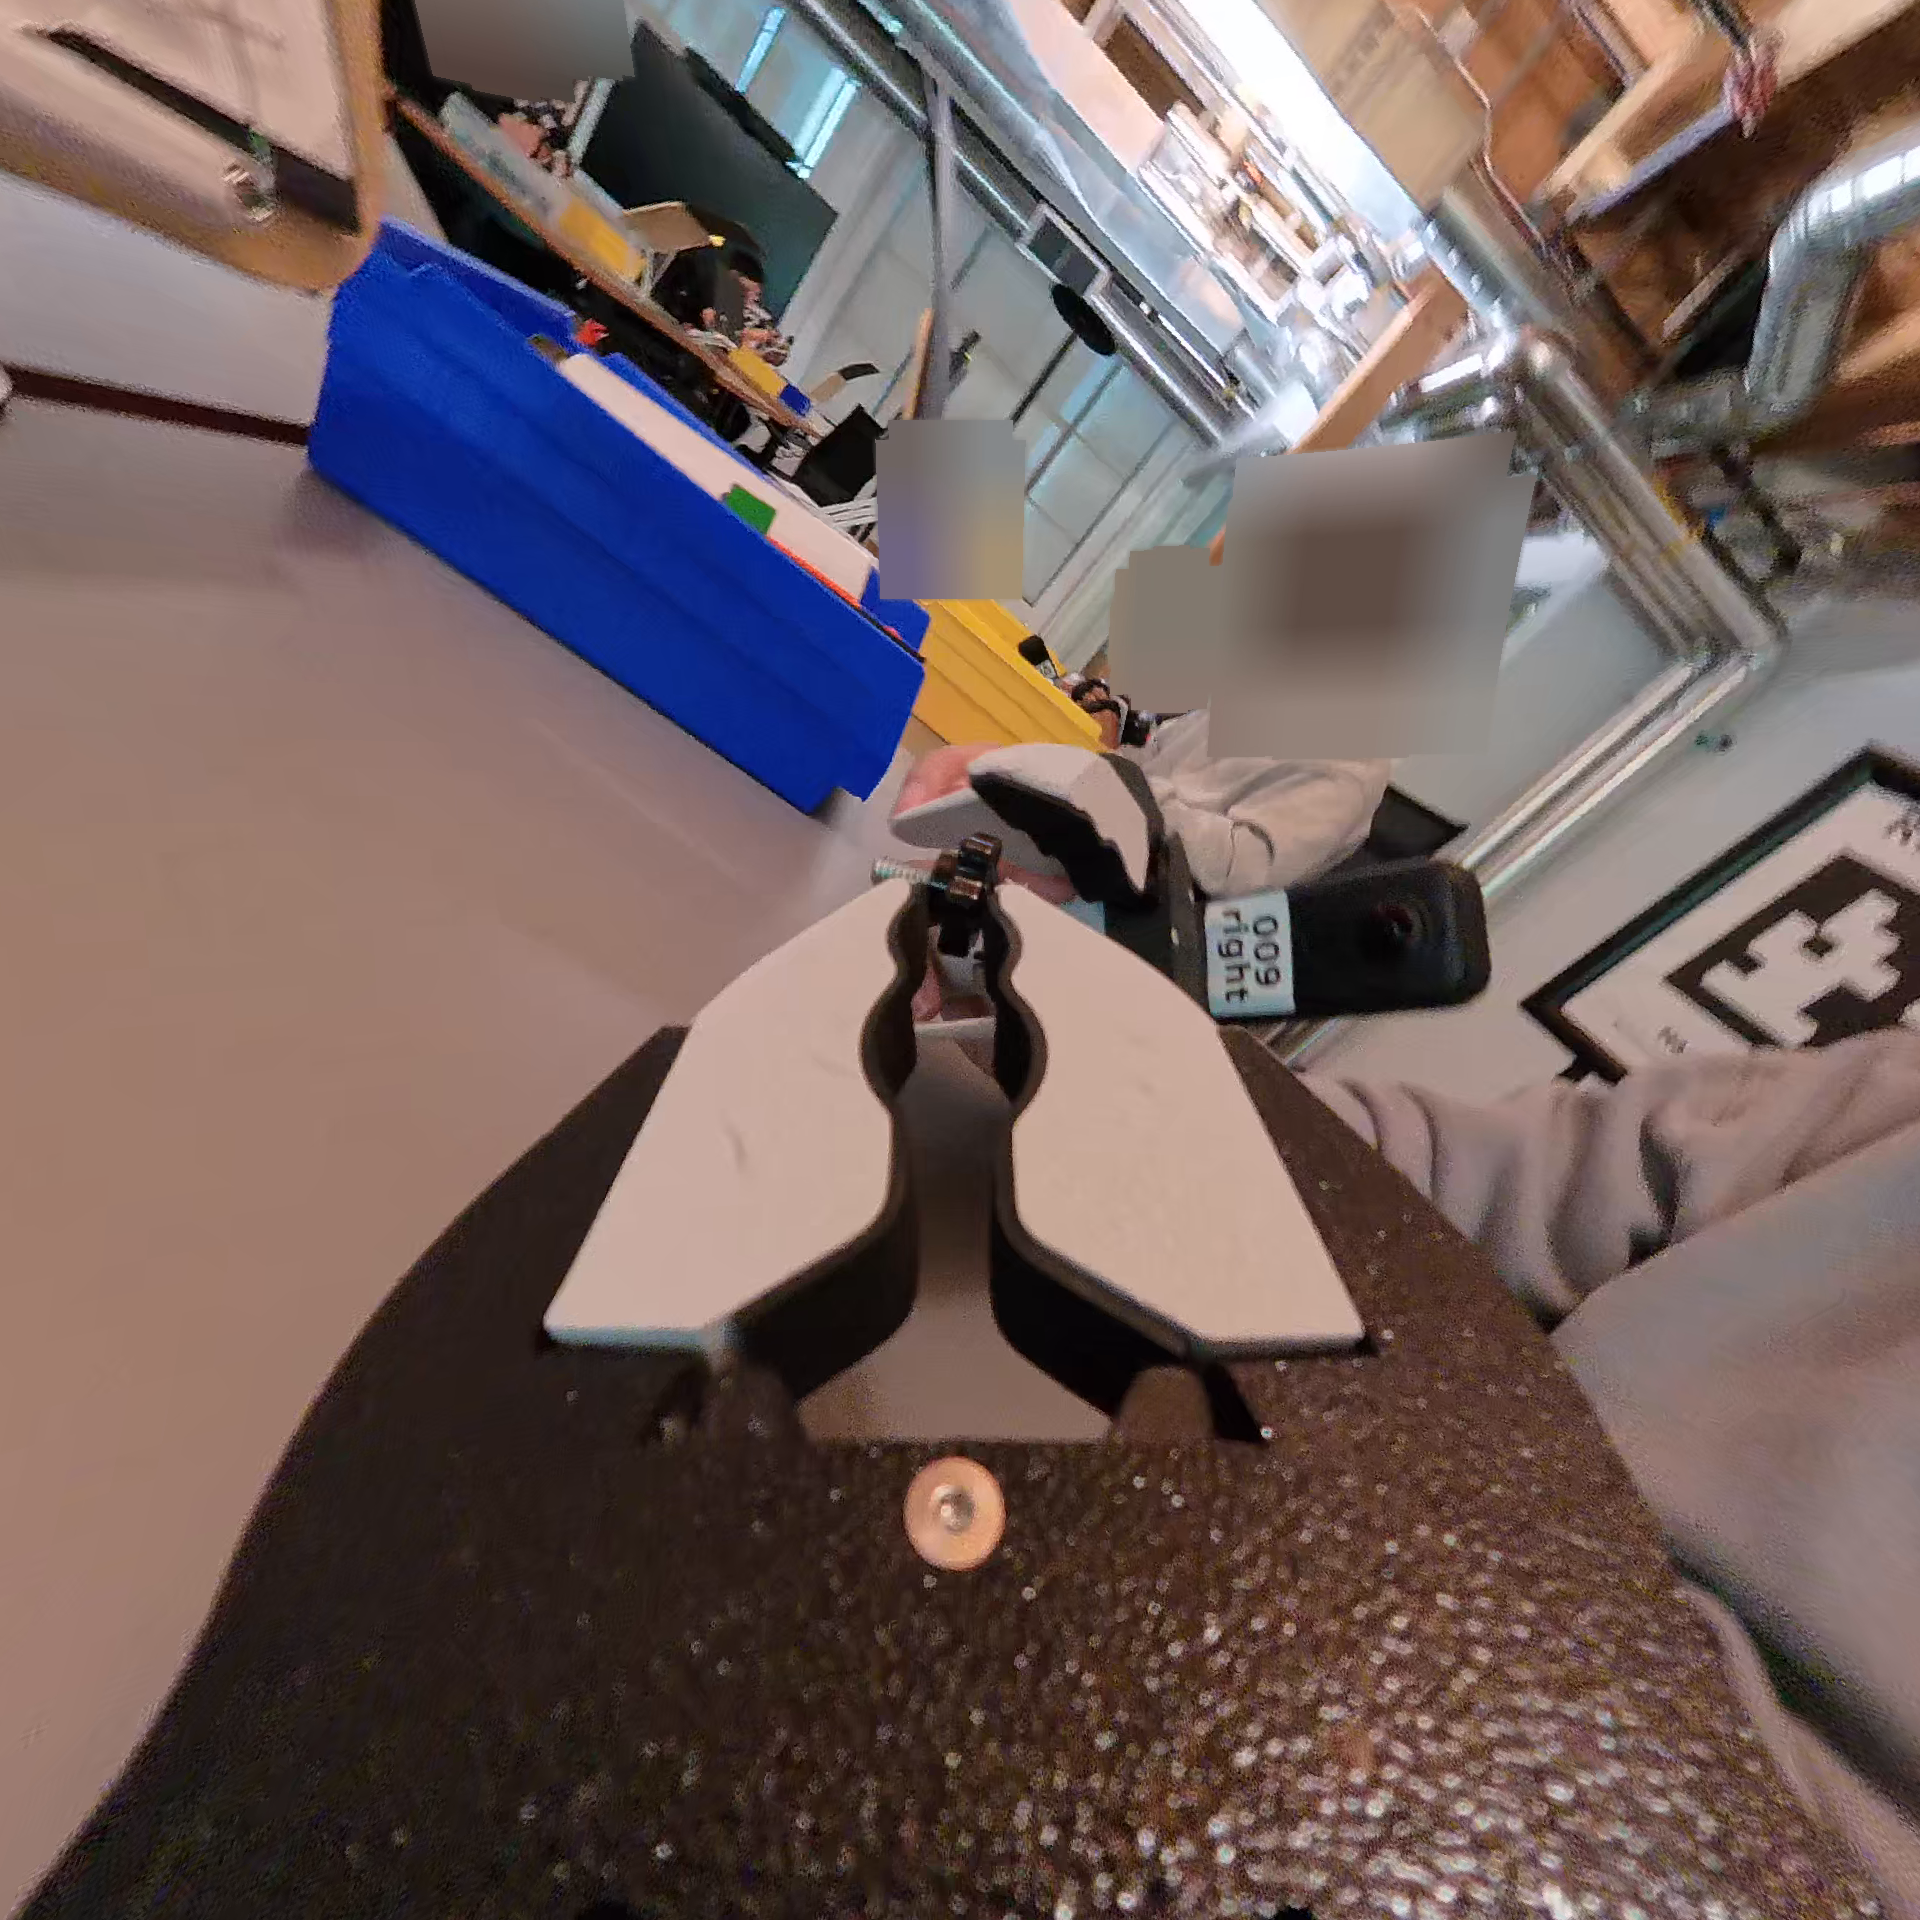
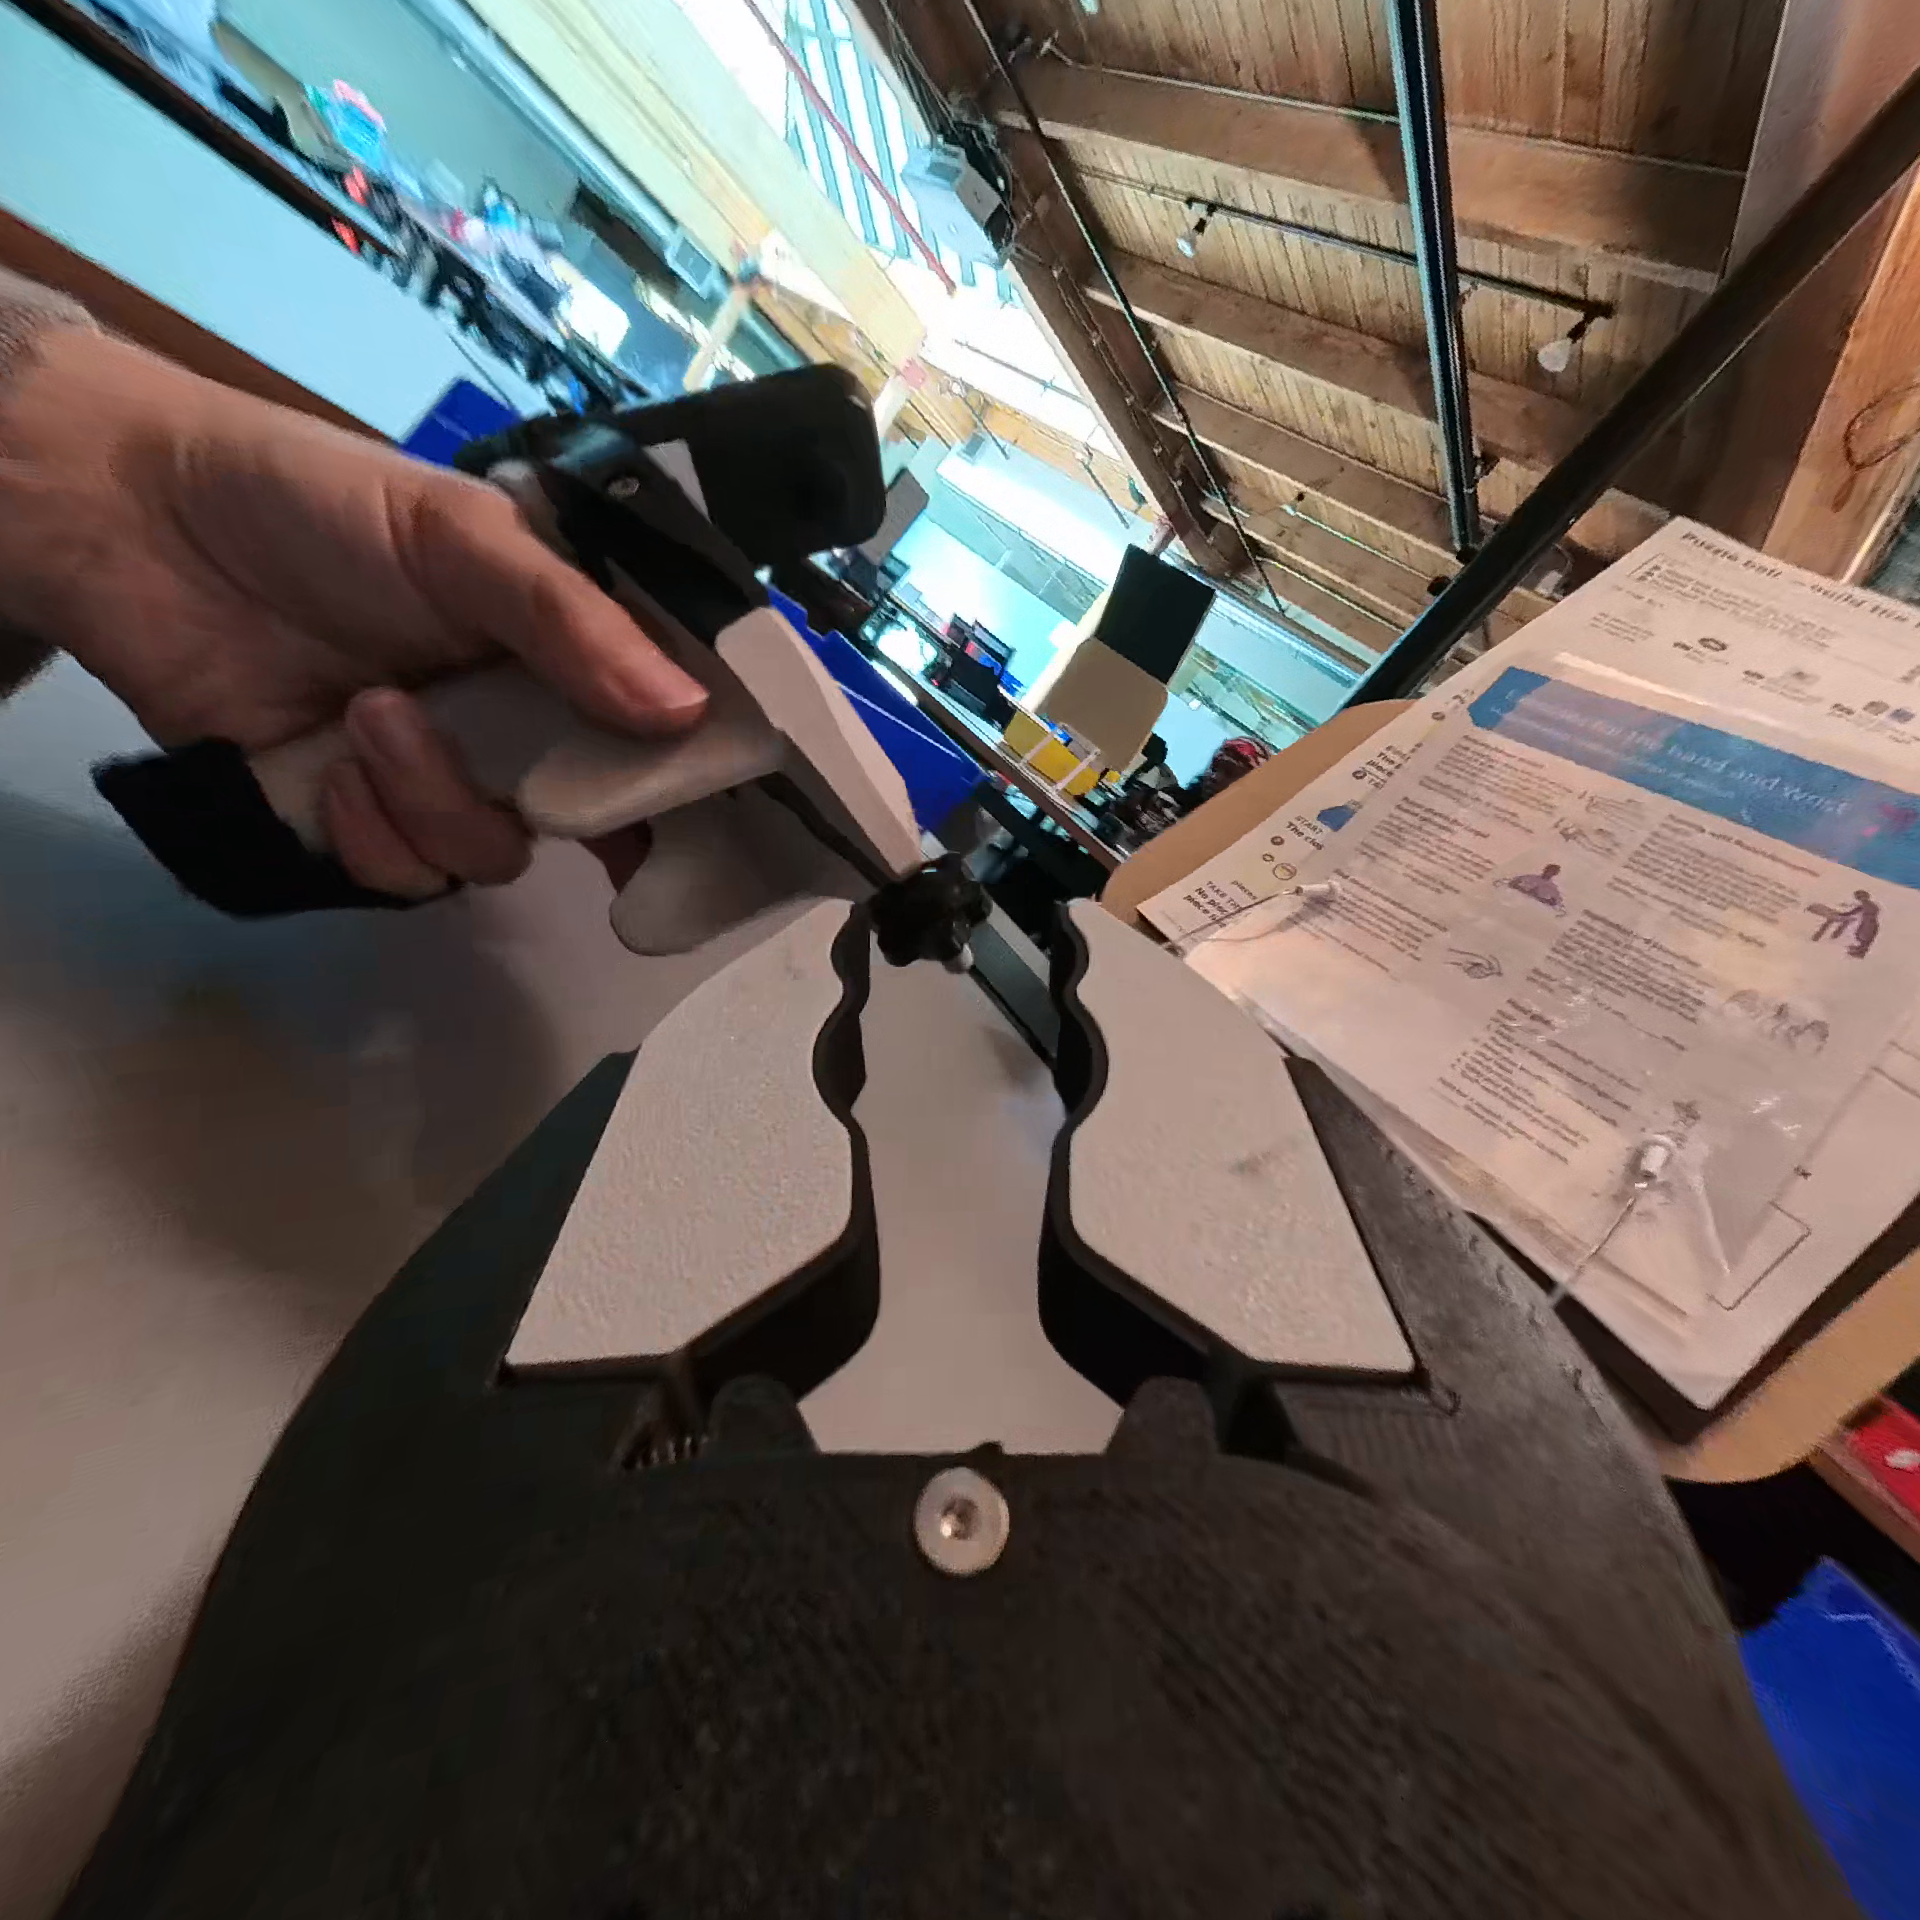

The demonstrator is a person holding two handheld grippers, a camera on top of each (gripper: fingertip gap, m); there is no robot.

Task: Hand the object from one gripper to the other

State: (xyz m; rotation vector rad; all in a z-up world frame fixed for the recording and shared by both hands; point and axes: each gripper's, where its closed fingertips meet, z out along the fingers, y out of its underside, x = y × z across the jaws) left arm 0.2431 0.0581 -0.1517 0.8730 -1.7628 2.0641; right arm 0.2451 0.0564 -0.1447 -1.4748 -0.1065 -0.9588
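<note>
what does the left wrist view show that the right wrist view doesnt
Only the left wrist view: the knob's screw thread, a blue bin and a yellow bin on the table.
Only the right wrist view: a hand on the other gripper's handle, and printed sheets.
Both: the black knob pinched at the left gripper tips; the right gripper open.

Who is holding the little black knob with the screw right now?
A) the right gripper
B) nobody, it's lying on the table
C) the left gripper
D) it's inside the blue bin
C: the left gripper has its fingertips pinched shut on the knob, screw sticking out sideways. The right gripper is open, with the knob just inside its fingertips, near one finger and well short of the other.
</note>
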